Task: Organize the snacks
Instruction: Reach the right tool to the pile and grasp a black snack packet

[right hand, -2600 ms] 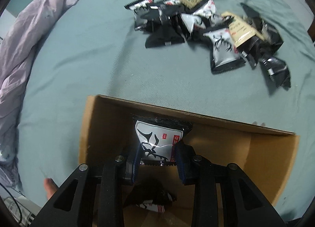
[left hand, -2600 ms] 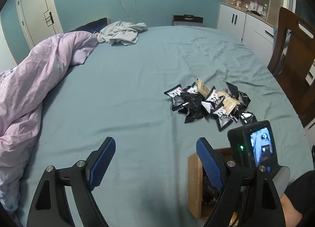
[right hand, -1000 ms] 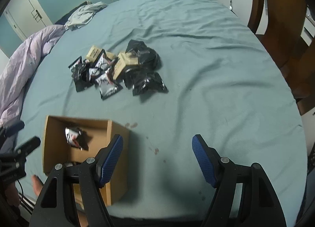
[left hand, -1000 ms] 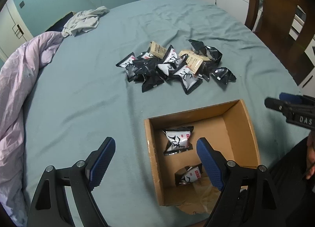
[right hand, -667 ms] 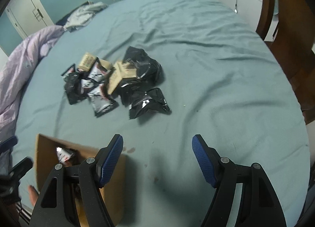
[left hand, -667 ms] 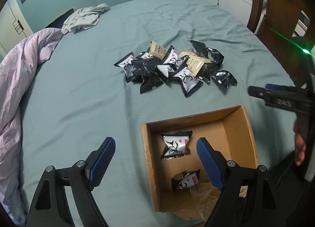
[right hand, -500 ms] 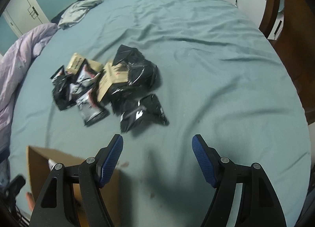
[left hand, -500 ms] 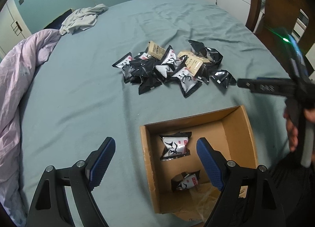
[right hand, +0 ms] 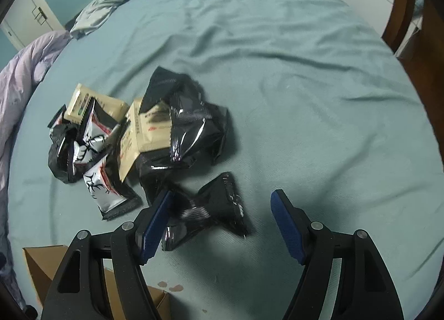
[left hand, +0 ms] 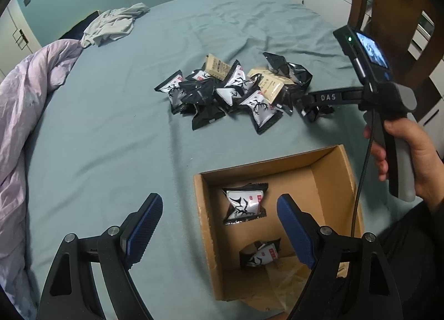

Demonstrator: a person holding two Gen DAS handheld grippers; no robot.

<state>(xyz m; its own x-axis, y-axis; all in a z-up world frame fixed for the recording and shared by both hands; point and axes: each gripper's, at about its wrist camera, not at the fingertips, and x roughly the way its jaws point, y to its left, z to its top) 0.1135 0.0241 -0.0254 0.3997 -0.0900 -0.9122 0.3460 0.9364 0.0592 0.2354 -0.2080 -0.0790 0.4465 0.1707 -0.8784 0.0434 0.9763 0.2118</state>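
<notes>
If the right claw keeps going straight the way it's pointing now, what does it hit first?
Most likely the lone black snack packet lying apart at the near edge of the pile. It sits between the open fingers of the right claw, nearer the left finger. How far above it the claw is remains unclear.

A bed (left hand: 116, 131) with a wrinkled teal sheet is carrying everything. A heap of snack packets (left hand: 236, 92), black, white and tan, is lying near the middle of the bed, one black packet (right hand: 211, 209) sitting just apart from it. An open cardboard box (left hand: 205, 225) is resting near the bed's near edge. A lilac duvet (left hand: 25, 103) is bunching along the left edge, and a grey garment (left hand: 113, 23) is lying toward the far left corner.
</notes>
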